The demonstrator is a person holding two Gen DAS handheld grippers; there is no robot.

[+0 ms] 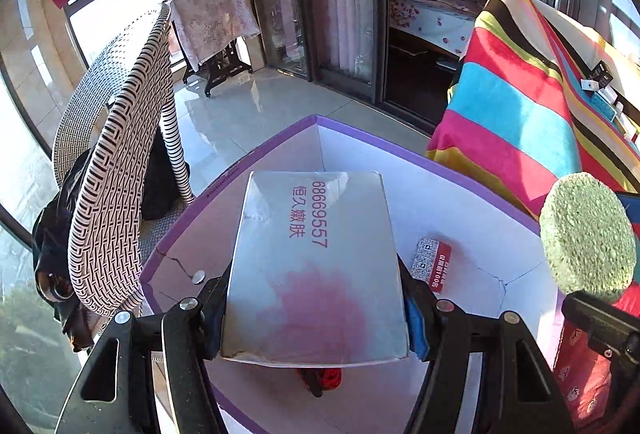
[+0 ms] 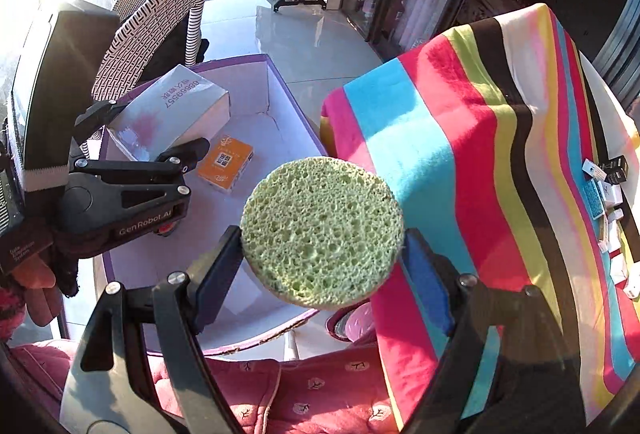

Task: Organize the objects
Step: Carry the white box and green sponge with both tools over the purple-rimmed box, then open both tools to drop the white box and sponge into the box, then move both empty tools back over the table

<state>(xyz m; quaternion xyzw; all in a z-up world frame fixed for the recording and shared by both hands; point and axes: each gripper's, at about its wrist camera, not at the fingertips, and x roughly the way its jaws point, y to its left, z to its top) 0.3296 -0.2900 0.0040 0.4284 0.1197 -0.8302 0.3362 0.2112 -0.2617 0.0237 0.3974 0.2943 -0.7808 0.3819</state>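
Below both claws lies the purple-rimmed white box point(image 2: 280, 89), open-topped, beside the striped blanket point(image 2: 480, 137) at the right claw's far side. The left gripper point(image 1: 316, 318) is clamped on a silver carton point(image 1: 316, 258) (red digits printed on top) over the box's interior, an orange packet point(image 2: 226, 161) lying on the box floor beneath. The right gripper point(image 2: 322, 258) pinches a round green sponge point(image 2: 322, 230) above the box's near edge.

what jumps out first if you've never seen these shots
The round green sponge, clamped in the right gripper above the purple-rimmed box, fills the middle of the right wrist view. Beside it to the right, a bright striped blanket drapes over furniture. On the other side, the left gripper holds a silver carton with red print over the same box.
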